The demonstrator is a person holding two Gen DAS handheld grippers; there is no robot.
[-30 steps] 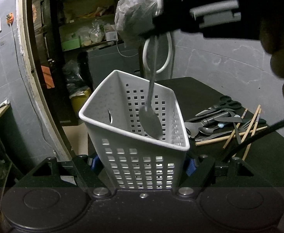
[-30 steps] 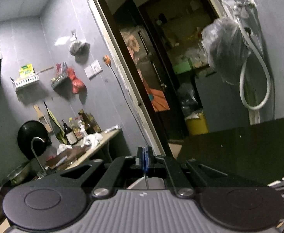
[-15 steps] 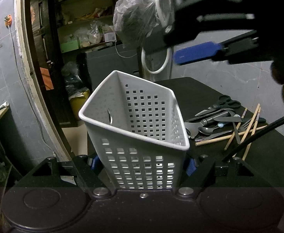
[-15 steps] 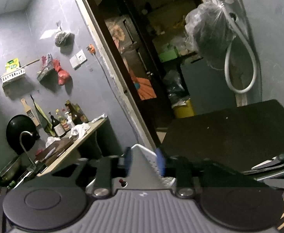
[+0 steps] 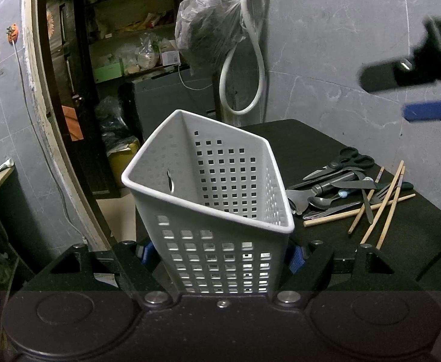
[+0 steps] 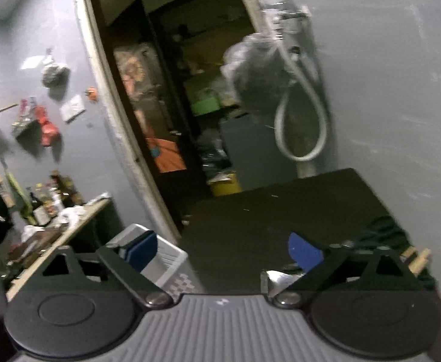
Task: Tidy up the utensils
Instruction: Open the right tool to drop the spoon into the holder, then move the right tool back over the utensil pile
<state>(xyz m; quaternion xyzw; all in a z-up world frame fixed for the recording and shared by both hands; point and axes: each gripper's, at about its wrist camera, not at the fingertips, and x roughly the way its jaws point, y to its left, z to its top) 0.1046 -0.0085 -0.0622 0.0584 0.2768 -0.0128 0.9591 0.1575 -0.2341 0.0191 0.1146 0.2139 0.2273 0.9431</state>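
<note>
Left gripper (image 5: 220, 256): jaws clamped on the lower walls of the white perforated plastic basket (image 5: 211, 199), blue pads pressed to either side, basket tilted with its open mouth facing up and away.

Right gripper (image 6: 223, 253): jaws spread wide, nothing between them; view blurred. Seen from the left wrist view as a dark shape high and to the right of the basket.

Task things: loose heap of utensils on the black bench (image 5: 311, 141), right of the left jaws and low, just beyond the right jaws. Black-handled scissors (image 5: 345, 163), steel spoon (image 5: 321, 202), steel fork (image 5: 383, 190), pale wooden chopsticks (image 5: 383, 208), a dark knife-like blade among them.

Basket contents: hidden below the rim; cannot tell.

Handling, as judged: metal pieces stiff, smooth, likely slippery under the pads; best taken across the middle of a handle. Chopsticks light, thin, prone to roll or pivot; grip near mid-length. Scissors heavier; grip at the pivot, clear of the blades. Basket light, walls somewhat flexible.

Edges: bench edge close behind and to the right of the heap; pieces overlap, so lifting one may drag another.

Open room: bare bench beyond the heap, clear air above the basket mouth for lowering from overhead; grey wall (image 5: 341, 45) beyond.
</note>
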